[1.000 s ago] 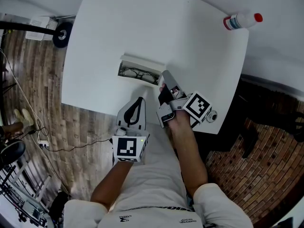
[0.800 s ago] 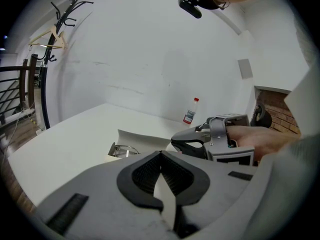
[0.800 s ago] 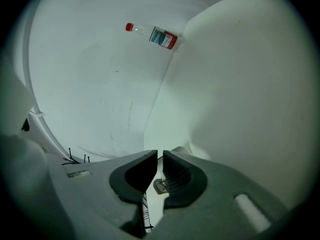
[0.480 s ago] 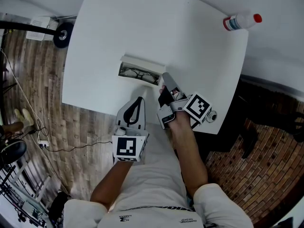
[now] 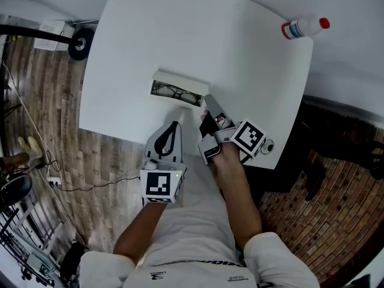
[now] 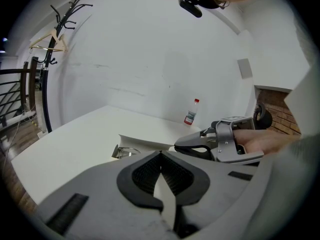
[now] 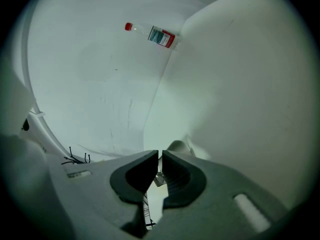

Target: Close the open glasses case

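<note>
The open glasses case (image 5: 174, 87) lies on the white table (image 5: 240, 53) near its front edge, with dark-framed glasses (image 5: 171, 93) inside and its white lid standing at the far side. My right gripper (image 5: 207, 99) is shut, and its tip is at the case's right end. My left gripper (image 5: 174, 126) is shut too and sits just in front of the case, over the table's edge. In the left gripper view the case's lid (image 6: 145, 140) and glasses (image 6: 122, 151) lie beyond the shut jaws, with the right gripper (image 6: 182, 145) beside them.
A small bottle with a red cap (image 5: 306, 26) lies at the table's far right corner and also shows as the bottle (image 7: 152, 33) in the right gripper view. Wooden floor (image 5: 108, 155) lies left of and below the table. A coat stand (image 6: 65, 14) stands at the far left.
The right gripper has edged slightly closer to the case's right end. The left gripper has shifted a little to the left. The case stays open.
</note>
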### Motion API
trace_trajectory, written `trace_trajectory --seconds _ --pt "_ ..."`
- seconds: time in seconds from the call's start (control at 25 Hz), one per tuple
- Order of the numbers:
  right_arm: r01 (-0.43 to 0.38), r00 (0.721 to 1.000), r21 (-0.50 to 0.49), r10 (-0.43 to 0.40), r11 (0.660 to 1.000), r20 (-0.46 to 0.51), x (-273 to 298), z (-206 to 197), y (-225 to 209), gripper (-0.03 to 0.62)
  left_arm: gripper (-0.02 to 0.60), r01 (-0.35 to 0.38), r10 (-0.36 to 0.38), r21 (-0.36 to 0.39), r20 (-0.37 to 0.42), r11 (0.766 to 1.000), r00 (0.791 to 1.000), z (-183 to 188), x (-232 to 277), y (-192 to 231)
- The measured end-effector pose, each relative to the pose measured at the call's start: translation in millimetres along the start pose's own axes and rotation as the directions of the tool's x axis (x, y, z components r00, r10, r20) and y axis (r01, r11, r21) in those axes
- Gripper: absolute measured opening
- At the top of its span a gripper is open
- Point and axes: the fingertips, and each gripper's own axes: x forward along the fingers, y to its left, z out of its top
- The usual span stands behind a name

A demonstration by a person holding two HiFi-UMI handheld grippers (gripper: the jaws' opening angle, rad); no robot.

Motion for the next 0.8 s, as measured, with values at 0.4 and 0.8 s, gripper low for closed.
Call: trace_trajectory --seconds 0.4,0.8 --pt "0.035 0.999 -0.01 -0.035 0.999 -0.012 -9.2 -11.9 -10.6 0.015 -0.002 -0.002 0.002 0.004 0.007 1.0 1.0 0.8 -3.2 0.3" --pt "0.002 1.0 0.021 -0.001 1.0 -0.027 -10.6 -21.5 -11.6 0.011 -0.003 -0.006 0.006 0.012 0.006 1.0 1.0 -1.4 -7.3 -1.7"
